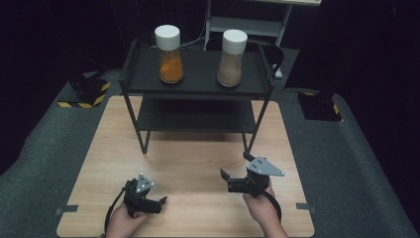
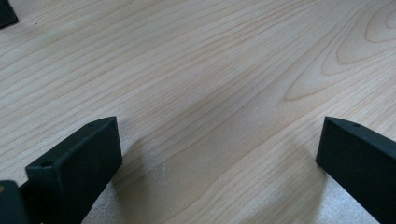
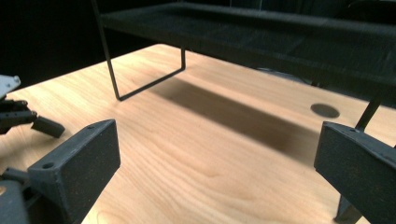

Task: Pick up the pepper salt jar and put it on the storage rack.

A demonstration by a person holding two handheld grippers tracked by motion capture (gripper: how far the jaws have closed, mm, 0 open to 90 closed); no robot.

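A black two-tier wire shelf (image 1: 198, 84) stands at the far half of the wooden table (image 1: 188, 163). On its top tier are two white-lidded jars: one with orange powder (image 1: 169, 54) at the left, one with brown powder (image 1: 231, 58) at the right. My left gripper (image 1: 159, 203) hovers low near the front left, jaws wide open over bare wood (image 2: 219, 154). My right gripper (image 1: 235, 166) is at the front right, open and empty, looking under the shelf (image 3: 280, 32); its far jaw is close to the shelf's front right leg (image 3: 369, 114).
The lower shelf tier (image 1: 195, 116) holds nothing. A dark round spot (image 3: 324, 110) marks the tabletop under the shelf. The other gripper (image 3: 28, 121) shows at the left of the right gripper view. Grey carpet (image 1: 346, 163) surrounds the table, with striped black bases (image 1: 86, 94) behind.
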